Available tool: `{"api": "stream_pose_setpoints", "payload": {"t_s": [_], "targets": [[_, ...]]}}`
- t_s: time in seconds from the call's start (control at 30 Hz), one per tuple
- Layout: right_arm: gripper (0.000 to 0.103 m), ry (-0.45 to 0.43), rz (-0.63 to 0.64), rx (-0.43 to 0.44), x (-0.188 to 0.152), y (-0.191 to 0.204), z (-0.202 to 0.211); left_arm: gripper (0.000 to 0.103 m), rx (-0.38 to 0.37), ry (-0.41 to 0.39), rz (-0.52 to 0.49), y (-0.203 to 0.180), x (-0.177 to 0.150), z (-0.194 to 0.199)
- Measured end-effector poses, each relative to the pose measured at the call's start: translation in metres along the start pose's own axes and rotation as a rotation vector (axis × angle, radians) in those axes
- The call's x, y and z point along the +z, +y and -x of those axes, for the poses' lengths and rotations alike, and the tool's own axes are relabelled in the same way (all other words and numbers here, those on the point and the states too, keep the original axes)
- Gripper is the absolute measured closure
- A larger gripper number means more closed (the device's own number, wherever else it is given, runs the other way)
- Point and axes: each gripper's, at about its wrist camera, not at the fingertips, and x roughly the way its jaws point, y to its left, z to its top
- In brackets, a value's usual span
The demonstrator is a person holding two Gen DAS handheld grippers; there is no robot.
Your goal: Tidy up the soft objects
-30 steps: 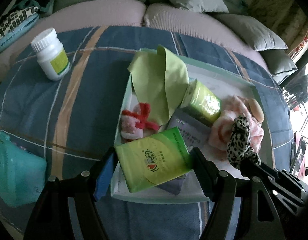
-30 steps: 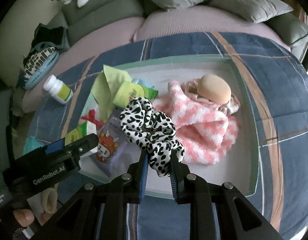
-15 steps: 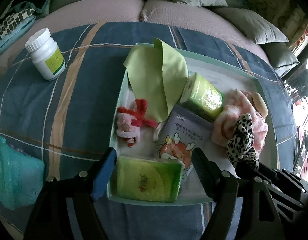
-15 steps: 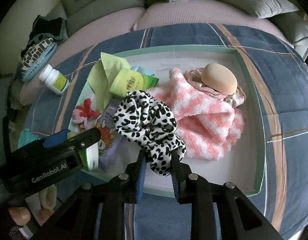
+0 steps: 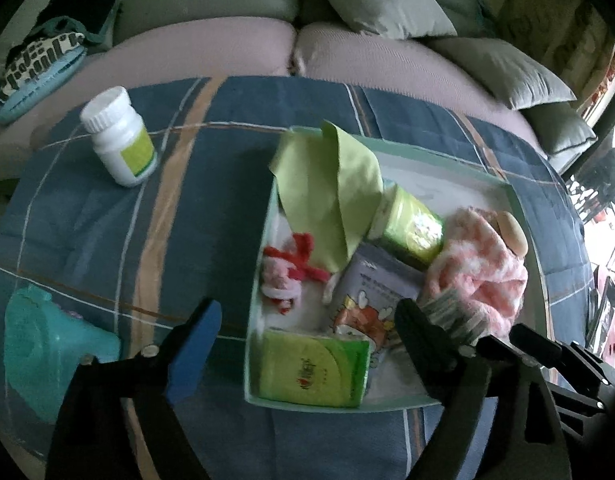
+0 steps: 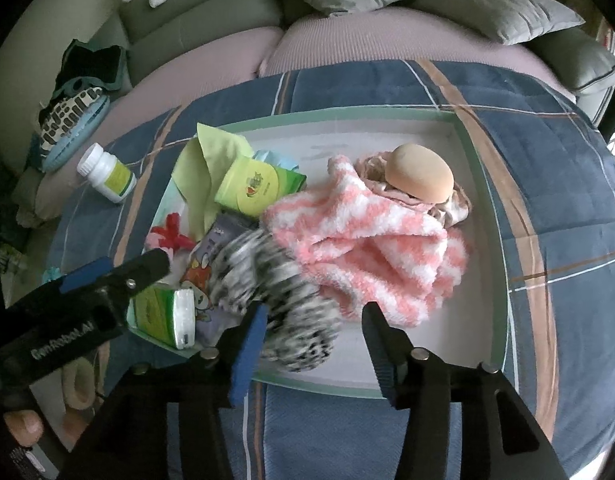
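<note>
Both grippers have let go since a second ago: the green tissue pack [image 5: 313,368] has dropped into the tray [image 6: 473,148], and the spotted scrunchie [image 6: 279,300] has slipped out of its pinch.

From the left wrist, the left gripper [image 5: 303,340] has just been opening its jaws and they now stand wide. The green tissue pack lies flat below them in the tray's near corner, at about 6 o'clock, and no pad touches it. Just past it lies a purple wipes pack [image 5: 371,300] with a cartoon on it. At 9 o'clock from that lies a small red and pink toy [image 5: 291,276]. Farther back a light green cloth [image 5: 331,196] hangs over the tray's far left rim, with another green pack [image 5: 413,230] at 3 o'clock from it. Outside the tray, at 10 o'clock, a white bottle [image 5: 121,140] stands on the blue blanket [image 5: 211,208].

From the right wrist, the right gripper [image 6: 313,330] has just been opening its jaws too. The spotted scrunchie is blurry and lies on the tray floor between them, close to the blue pad at 9 o'clock; I cannot tell if it touches it. Behind it, toward 1 o'clock, sits a fluffy pink and white cloth [image 6: 371,248]. A tan round sponge [image 6: 419,180] rests at the far end. Grey cushions [image 6: 495,10] lie beyond.
</note>
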Motion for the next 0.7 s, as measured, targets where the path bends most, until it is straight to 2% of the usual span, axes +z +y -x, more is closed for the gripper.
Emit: {"api": "stream_pose_setpoints", "payload": {"t_s": [0.13, 0.3, 0.4, 0.5, 0.6, 0.7], "targets": [[0.037, -0.011, 0.002, -0.003, 0.001, 0.000, 0.003, 0.008, 0.020, -0.019, 0.018, 0.006, 0.001, 0.004], [0.032, -0.016, 0.005, -0.010, 0.001, 0.000, 0.004, 0.004, 0.048, -0.038, 0.018, 0.010, 0.002, 0.005], [0.021, -0.029, 0.006, -0.013, 0.002, -0.001, 0.007, 0.003, 0.071, -0.051, 0.005, 0.010, 0.002, 0.006], [0.015, -0.039, 0.004, -0.017, 0.003, -0.003, 0.009, 0.000, 0.078, -0.064, 0.004, 0.011, 0.002, 0.009], [0.002, -0.047, -0.005, -0.014, 0.004, -0.005, 0.009, 0.000, 0.083, -0.073, 0.011, 0.012, 0.002, 0.011], [0.001, -0.054, -0.007, -0.017, 0.004, -0.006, 0.010, 0.000, 0.089, -0.081, 0.022, 0.015, 0.003, 0.013]]}}
